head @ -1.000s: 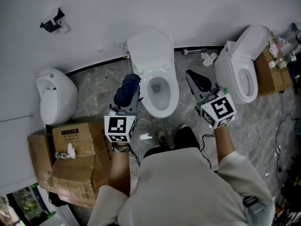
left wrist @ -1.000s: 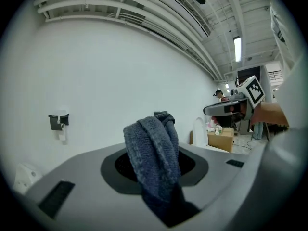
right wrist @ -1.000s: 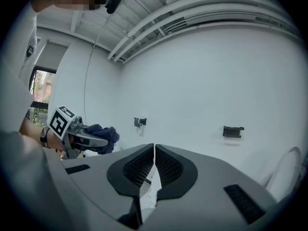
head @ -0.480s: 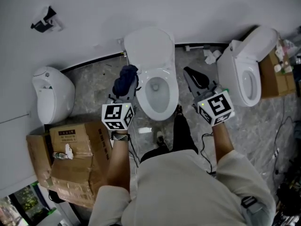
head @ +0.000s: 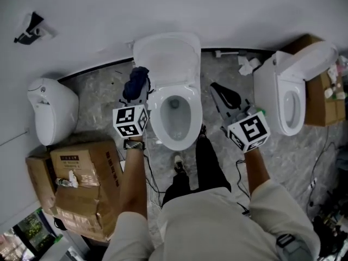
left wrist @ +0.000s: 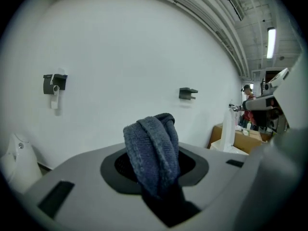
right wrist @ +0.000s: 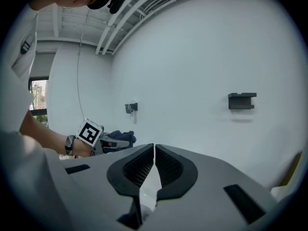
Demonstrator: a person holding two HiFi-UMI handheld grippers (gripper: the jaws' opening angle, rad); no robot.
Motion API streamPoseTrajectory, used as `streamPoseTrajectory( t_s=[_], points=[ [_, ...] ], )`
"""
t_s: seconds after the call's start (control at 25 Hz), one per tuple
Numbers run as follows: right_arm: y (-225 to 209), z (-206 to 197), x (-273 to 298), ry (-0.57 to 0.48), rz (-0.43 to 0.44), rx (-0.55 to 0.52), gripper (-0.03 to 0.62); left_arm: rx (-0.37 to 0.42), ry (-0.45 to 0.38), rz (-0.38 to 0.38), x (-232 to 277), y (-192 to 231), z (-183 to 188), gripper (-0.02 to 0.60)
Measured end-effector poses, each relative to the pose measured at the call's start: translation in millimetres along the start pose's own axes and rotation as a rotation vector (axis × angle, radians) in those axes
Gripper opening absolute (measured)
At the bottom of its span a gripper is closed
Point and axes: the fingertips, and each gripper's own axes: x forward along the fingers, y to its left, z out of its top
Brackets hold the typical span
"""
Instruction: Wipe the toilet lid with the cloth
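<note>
**Left gripper** [head: 137, 95]: jaws clenched on the cloth [left wrist: 153, 150]. Held level with the left edge of the toilet, just beside the hinge end of the bowl. Marker cube [head: 130, 122] behind the jaws, strapped wrist below it.

**Cloth**: dark blue terry, folded double. Loop bunched up above the jaw tips, tail pinched down in the gap. In the head view close to the lid's left edge, seemingly clear of it; contact not certain from this angle.

**Toilet lid** [head: 166, 56]: white, raised, leaning back against the wall.

**Bowl** [head: 175, 118]: white, open, directly below the lid, between the two grippers.

**Right gripper** [head: 217, 87]: black jaws pressed together, nothing between the pads. Held to the right of the bowl, well apart from the lid.

**Second toilet** [head: 291, 91]: white, far right, lid raised, cardboard box [head: 321, 99] just behind it.

**White wall fixture** [head: 51, 110]: rounded, far left, near the floor.

**Stacked cartons** [head: 81, 181]: brown, below that fixture, beside the left forearm.

**Wall bracket** [head: 30, 29]: dark, upper left on the white wall.

**Floor** [head: 103, 94]: grey marbled stone; one trouser leg [head: 209, 162] and a shoe [head: 178, 160] in front of the bowl.
</note>
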Motion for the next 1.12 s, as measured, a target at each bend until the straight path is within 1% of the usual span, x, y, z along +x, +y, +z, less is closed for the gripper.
streamPoseTrajectory(
  t_s=[0.24,0.48,0.56,0.68,0.8,0.92,1.0,1.12],
  points=[
    [-25.6,-25.5,24.5,0.011,0.039,0.022,0.029,0.006,-0.017,0.094,76.8,26.7,-28.2,0.144],
    [-47.6,-58.4,29.7,0.073,0.060,0.070,0.029,-0.046,0.029,0.146,130.0,42.1,-56.7,0.146],
    [-53.3,-67.6,30.8,0.091,0.060,0.081,0.029,-0.061,0.047,0.147,141.8,46.3,-61.0,0.146],
    [-61.3,-79.5,31.2,0.112,0.055,0.092,0.029,-0.059,0.055,0.135,159.3,47.0,-61.9,0.146],
    [-68.0,-88.8,30.8,0.121,0.043,0.108,0.029,-0.057,0.035,0.120,172.7,41.8,-57.6,0.146],
    [-72.8,-96.5,31.6,0.124,0.034,0.123,0.029,-0.079,0.002,0.138,178.9,36.0,-55.7,0.146],
    [-75.5,-100.4,31.7,0.126,0.028,0.129,0.029,-0.071,-0.015,0.140,182.0,26.8,-55.1,0.146],
    [-81.3,-106.4,32.0,0.126,0.018,0.136,0.029,-0.021,-0.038,0.074,192.7,-5.6,-52.2,0.146]
  ],
)
